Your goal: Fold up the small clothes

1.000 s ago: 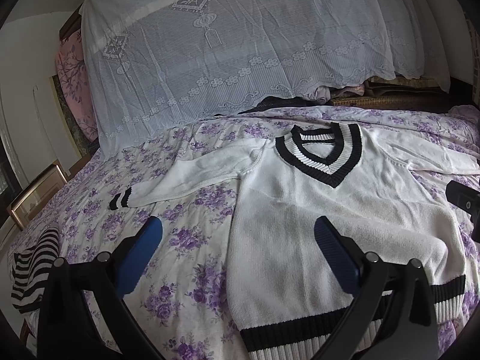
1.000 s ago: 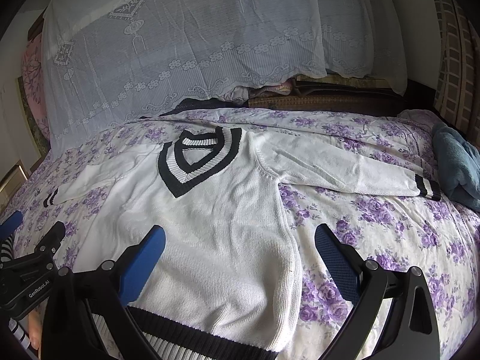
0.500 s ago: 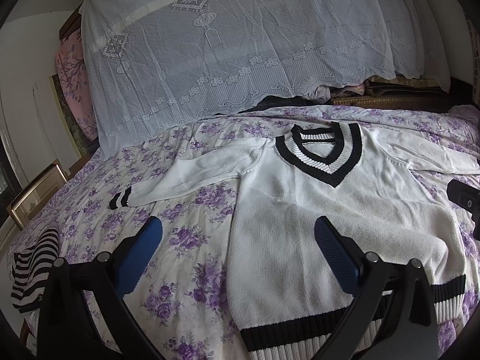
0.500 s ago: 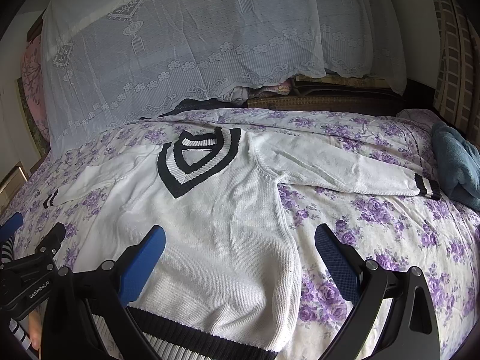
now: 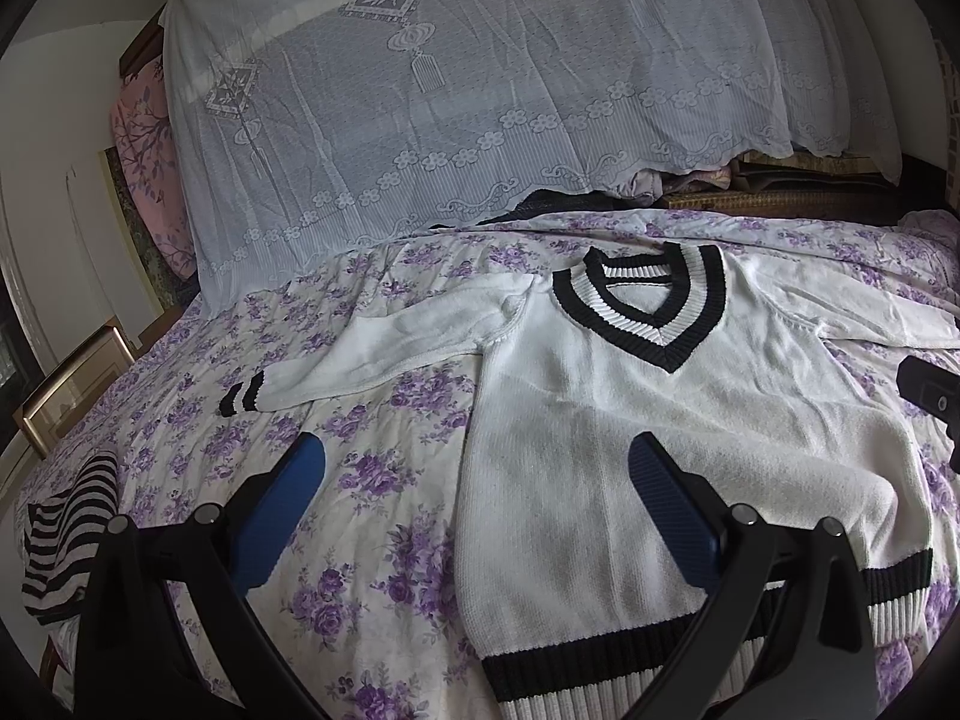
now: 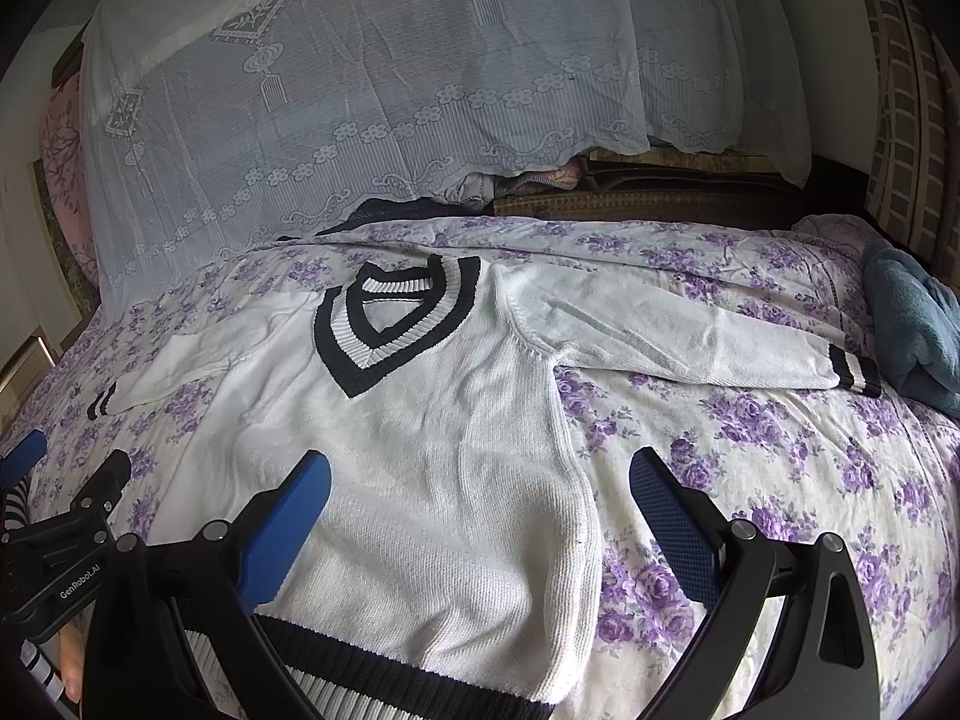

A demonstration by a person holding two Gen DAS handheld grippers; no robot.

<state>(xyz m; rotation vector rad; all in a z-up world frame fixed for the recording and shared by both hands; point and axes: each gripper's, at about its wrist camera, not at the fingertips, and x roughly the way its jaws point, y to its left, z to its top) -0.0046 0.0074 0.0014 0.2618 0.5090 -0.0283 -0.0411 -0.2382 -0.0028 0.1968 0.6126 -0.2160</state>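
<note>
- Over the near hem, from the left wrist view, your left claw [image 5: 474,474] hangs with its blue pads wide apart and nothing between them; one pad sits above the bare bedspread [image 5: 372,468], the other above the sweater's body.
- Spread flat and face up on the bed lies the white sweater [image 5: 630,420], V-neck away from you, black-and-white hem nearest you. Its left sleeve [image 5: 384,354] stretches out sideways, ending in a striped cuff [image 5: 242,397].
- Judging from that layout, no fold has been made yet, so I would begin with the sleeves. Reach for the cuff, pinch only the knit and not the bedspread beneath, then carry it across the chest.
- A striped garment [image 5: 66,534] lies at the bed's left edge, well apart from the sweater; leave it alone.
- Across on the right wrist view, your right claw [image 6: 480,480] is likewise spread and holding nothing, straddling the sweater's right side seam above the hem [image 6: 420,684].
- The right sleeve [image 6: 672,342] runs outward, its cuff [image 6: 852,369] just beside a blue-grey towel [image 6: 918,324]. Close on the cuff alone so that the towel is not dragged along.
- Knit like this probably stretches, so lift before you carry, and lay each sleeve smooth before pressing the crease.
- Your left claw's body shows at this view's left edge, near the hem; keep the two apart as the sleeves cross.
</note>
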